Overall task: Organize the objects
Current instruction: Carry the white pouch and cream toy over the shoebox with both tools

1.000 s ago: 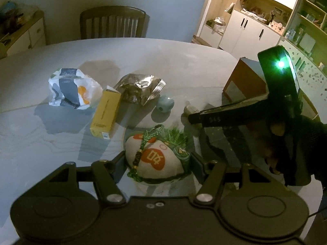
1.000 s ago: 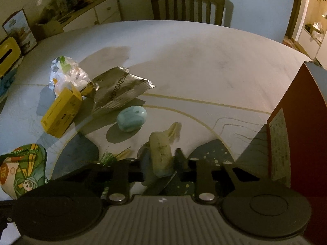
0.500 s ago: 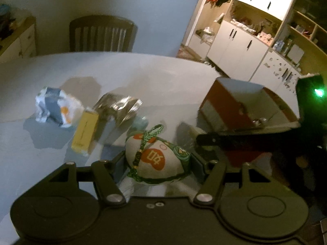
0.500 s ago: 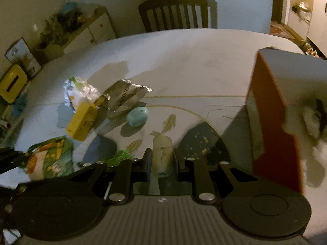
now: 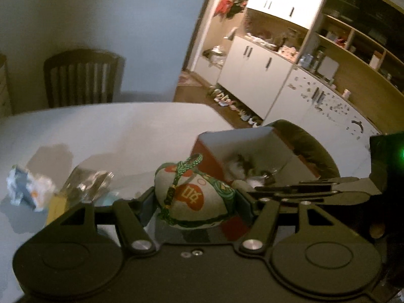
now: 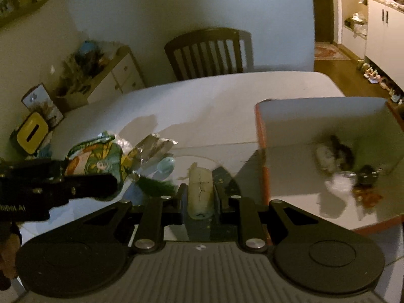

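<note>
My left gripper (image 5: 195,202) is shut on a white embroidered pouch (image 5: 194,197) with a green cord and red patch, held above the table just left of the red box (image 5: 242,139). The pouch also shows in the right wrist view (image 6: 98,159). My right gripper (image 6: 200,194) is shut on a pale cream cylinder (image 6: 200,192), held near the open red box (image 6: 323,118), which holds several small items. The right gripper (image 5: 310,189) reaches over the box in the left wrist view.
On the table (image 6: 202,96) lie a silver foil bag (image 6: 156,144), a light blue oval (image 6: 165,164), a yellow carton (image 5: 56,205) and a crumpled white packet (image 5: 25,189). A chair (image 6: 209,53) stands at the far side. Cabinets (image 5: 252,70) line the right.
Both grippers have lifted their objects off the table and swung right toward the red box. The box now fills more of both views.
</note>
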